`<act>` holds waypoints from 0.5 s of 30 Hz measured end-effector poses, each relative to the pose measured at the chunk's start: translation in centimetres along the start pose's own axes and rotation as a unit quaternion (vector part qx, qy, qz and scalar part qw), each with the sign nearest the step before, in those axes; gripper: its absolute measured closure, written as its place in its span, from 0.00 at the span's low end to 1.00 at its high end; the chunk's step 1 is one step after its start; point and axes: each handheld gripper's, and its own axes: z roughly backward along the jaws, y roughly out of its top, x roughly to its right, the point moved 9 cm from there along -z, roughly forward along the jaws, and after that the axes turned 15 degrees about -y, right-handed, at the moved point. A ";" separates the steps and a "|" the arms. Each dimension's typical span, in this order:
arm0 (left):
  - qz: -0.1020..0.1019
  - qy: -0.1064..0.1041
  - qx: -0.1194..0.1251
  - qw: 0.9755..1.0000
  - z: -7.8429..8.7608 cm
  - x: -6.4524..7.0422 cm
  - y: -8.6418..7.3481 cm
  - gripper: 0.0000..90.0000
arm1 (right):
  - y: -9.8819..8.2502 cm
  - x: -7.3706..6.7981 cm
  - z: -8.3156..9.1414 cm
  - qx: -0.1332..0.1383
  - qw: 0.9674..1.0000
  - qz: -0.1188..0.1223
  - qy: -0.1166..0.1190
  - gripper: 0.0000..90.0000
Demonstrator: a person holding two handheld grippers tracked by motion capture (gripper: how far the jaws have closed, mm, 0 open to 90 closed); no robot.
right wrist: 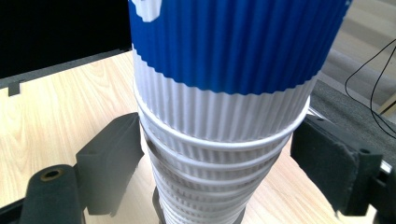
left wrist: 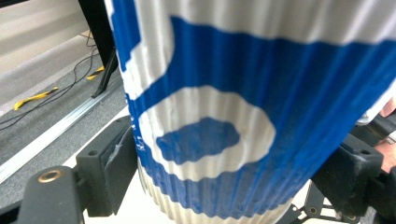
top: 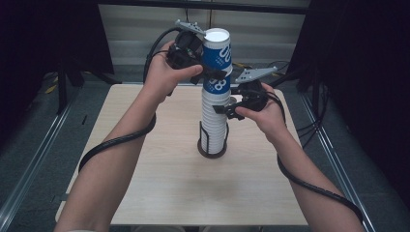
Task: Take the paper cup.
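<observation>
Now we're at the separating step: our left gripper point(top: 205, 73) is clamped on the top cup point(top: 217, 60), the blue-and-white one, its jaws pressed against the ribbed sleeve on both sides in the left gripper view. That cup sits high over the table point(top: 159, 183), nested into the stack of cups point(top: 214, 123), which stands in a black wire holder point(top: 211, 145) near the table's middle. Our right gripper point(top: 226, 109) is lower down beside the white cups; in the right gripper view its jaws stand spread either side of the stack point(right wrist: 219, 154), not touching (a visible gap on each side). So one cup is gripped, the rest unbraced. We reckon the next move calls for the right jaws to close on the stack and hold it down while the left lifts the top cup point(left wrist: 243, 116) straight up, or the whole column may rise with it.
</observation>
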 end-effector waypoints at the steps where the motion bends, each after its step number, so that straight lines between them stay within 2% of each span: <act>1: 0.001 0.000 0.000 1.000 0.0 0.0 0.0 0.19 | 0.0 0.0 0.0 0.000 1.000 0.001 0.000 0.18; 15: -0.001 0.010 0.013 1.000 0.7 -0.2 0.7 0.19 | -0.1 0.1 0.1 0.000 1.000 0.004 -0.002 0.20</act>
